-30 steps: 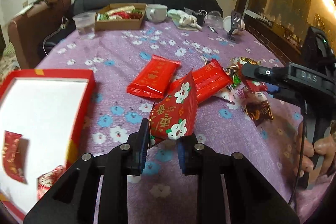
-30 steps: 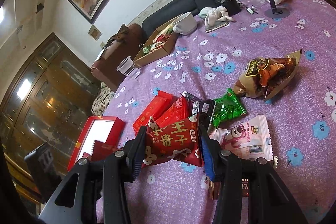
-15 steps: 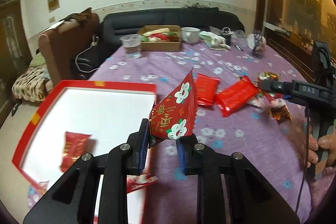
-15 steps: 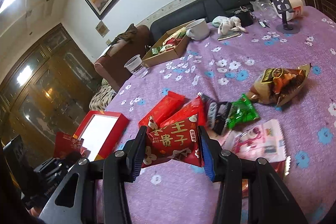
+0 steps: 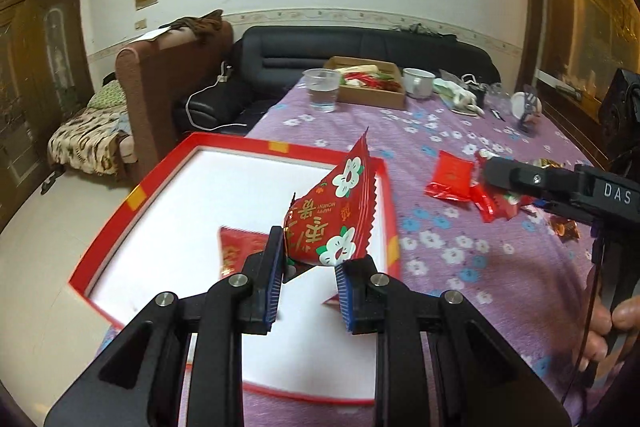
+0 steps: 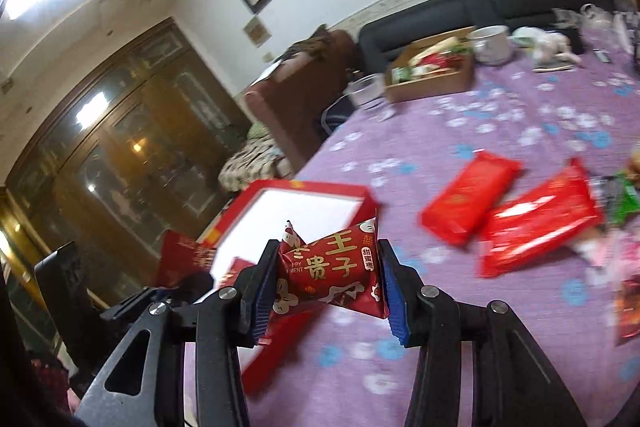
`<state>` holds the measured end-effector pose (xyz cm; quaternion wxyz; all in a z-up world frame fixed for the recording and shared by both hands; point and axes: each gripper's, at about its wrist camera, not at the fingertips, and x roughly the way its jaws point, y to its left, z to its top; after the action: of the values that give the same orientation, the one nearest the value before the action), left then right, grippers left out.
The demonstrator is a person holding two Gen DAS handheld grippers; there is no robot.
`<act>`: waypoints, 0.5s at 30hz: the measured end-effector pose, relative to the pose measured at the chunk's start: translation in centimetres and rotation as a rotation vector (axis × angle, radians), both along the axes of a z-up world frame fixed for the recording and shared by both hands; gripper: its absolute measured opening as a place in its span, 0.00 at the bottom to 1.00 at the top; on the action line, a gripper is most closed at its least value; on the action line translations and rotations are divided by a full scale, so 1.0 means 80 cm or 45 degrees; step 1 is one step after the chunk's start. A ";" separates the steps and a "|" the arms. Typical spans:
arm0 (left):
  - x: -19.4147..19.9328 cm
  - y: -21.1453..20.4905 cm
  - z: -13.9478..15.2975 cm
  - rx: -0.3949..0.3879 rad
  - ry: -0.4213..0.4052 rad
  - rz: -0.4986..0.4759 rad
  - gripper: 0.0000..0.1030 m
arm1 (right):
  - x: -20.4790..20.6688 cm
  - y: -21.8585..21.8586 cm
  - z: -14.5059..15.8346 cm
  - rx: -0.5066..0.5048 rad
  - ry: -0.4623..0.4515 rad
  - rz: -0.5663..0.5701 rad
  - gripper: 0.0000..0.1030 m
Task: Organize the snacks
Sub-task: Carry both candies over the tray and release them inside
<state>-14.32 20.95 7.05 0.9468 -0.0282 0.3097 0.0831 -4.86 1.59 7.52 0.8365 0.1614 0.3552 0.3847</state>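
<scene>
The flowered red snack packet (image 5: 334, 223) is hanging pinched in the left gripper (image 5: 308, 273), now over the white floor of the red box (image 5: 132, 195) rather than the purple tablecloth (image 5: 460, 267). At three o'clock, the right gripper (image 6: 324, 285) is arriving, clamping a second red packet (image 6: 332, 267); both look ready for dropping.

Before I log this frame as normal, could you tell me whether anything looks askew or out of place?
Only one thing: the red box overhangs the table's edge at its near-left corner, so it could tip. Snack packets lie loose on the purple tablecloth, which is expected mid-sorting.
</scene>
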 end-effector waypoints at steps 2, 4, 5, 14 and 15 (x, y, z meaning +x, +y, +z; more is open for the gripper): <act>-0.005 0.010 -0.002 -0.007 0.001 0.014 0.21 | -0.004 0.026 -0.004 0.007 0.009 0.040 0.46; -0.010 0.022 -0.005 -0.017 0.005 0.033 0.21 | -0.006 0.043 -0.008 0.007 0.020 0.068 0.46; -0.012 0.028 -0.007 -0.021 0.008 0.046 0.21 | -0.008 0.056 -0.013 0.008 0.034 0.089 0.46; -0.027 0.078 -0.022 -0.063 0.028 0.143 0.21 | -0.032 0.109 -0.034 -0.060 0.059 0.205 0.46; -0.028 0.084 -0.023 -0.065 0.029 0.156 0.21 | -0.034 0.108 -0.034 -0.068 0.055 0.211 0.46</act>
<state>-16.56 27.66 5.23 0.9353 -0.0702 0.3201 0.1332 -7.56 10.26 4.81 0.7979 0.1174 0.3956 0.4394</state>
